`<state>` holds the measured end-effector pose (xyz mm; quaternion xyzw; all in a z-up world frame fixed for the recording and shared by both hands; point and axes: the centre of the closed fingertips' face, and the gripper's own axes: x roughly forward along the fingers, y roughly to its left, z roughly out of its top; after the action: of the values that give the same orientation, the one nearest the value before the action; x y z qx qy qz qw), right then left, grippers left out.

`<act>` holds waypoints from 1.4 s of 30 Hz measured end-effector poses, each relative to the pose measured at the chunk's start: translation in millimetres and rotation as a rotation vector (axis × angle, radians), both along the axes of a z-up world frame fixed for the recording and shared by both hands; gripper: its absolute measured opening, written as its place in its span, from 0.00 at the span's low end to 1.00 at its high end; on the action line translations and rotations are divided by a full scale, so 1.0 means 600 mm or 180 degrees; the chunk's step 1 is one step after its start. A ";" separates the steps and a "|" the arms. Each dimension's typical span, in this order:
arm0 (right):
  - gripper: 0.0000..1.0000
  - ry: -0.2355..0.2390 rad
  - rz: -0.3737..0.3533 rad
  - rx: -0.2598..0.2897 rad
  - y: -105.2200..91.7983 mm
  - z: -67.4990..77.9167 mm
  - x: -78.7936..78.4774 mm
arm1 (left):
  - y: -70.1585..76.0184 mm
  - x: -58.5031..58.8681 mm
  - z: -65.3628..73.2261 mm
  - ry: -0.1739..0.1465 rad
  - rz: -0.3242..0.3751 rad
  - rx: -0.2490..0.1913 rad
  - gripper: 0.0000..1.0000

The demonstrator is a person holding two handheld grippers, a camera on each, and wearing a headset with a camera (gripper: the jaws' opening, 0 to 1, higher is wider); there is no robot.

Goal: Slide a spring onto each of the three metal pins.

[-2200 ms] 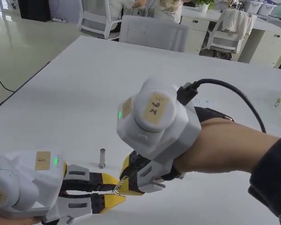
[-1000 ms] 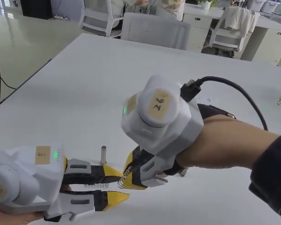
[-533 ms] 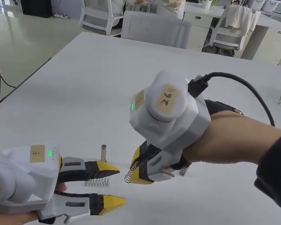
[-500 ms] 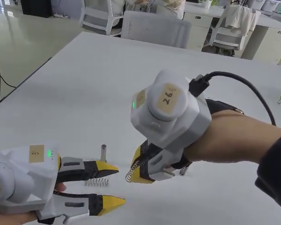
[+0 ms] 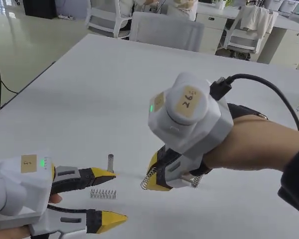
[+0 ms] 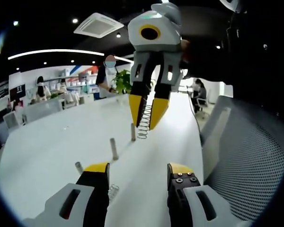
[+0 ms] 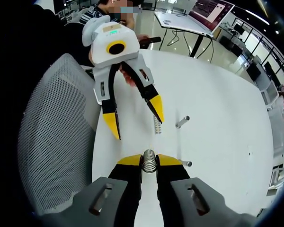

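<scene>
At the left gripper view's centre, the right hand-held gripper [image 6: 146, 113] pinches a near-upright spring [image 6: 143, 124] just right of the farthest pin [image 6: 132, 132]; the left hand-held gripper [image 6: 138, 169] gapes empty.

White bench [image 5: 89, 94], left hand-held gripper [image 5: 113, 195] with jaws spread, spring [image 5: 103, 193] lying flat between them, upright metal pin [image 5: 110, 163] just behind, right hand-held gripper [image 5: 154, 180] pinching second spring [image 5: 147, 179].

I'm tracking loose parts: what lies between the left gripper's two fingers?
A loose spring lies flat on the table between the open left gripper's fingers, in the head view.
</scene>
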<state>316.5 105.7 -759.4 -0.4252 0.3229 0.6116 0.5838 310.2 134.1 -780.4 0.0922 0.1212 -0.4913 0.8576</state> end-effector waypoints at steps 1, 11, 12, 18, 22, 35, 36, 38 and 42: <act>0.08 0.0000 -0.0002 -0.0003 -0.001 0.000 0.000 | 0.000 0.000 0.000 0.0003 0.0007 0.0000 0.43; 0.08 -0.0010 -0.0039 -0.0014 -0.010 0.002 0.008 | 0.012 0.002 -0.001 0.0043 0.0125 -0.0023 0.52; 0.08 -0.0015 -0.0041 -0.0018 -0.010 0.002 0.009 | 0.013 0.002 -0.002 0.0047 0.0137 -0.0024 0.52; 0.08 -0.0028 -0.0058 -0.0034 -0.014 0.001 0.013 | 0.022 0.006 -0.005 0.0080 0.0222 -0.0028 0.61; 0.08 -0.0033 -0.0067 -0.0041 -0.016 0.001 0.015 | 0.027 0.010 -0.005 0.0071 0.0273 -0.0023 0.66; 0.08 -0.0065 -0.0111 -0.0052 -0.023 0.004 0.029 | 0.044 0.022 -0.008 0.0062 0.0428 -0.0002 0.79; 0.08 -0.0068 -0.0113 -0.0059 -0.024 0.004 0.031 | 0.045 0.022 -0.008 0.0062 0.0438 0.0000 0.80; 0.08 -0.0086 -0.0114 -0.0076 -0.026 0.005 0.036 | 0.047 0.023 -0.008 0.0060 0.0451 0.0002 0.81; 0.08 -0.0110 -0.0136 -0.0087 -0.030 0.010 0.048 | 0.052 0.026 -0.010 0.0056 0.0492 0.0008 0.83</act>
<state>345.4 87.6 -753.1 -0.4367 0.3302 0.5871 0.5963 325.7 165.5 -786.4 0.0794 0.1360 -0.4242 0.8918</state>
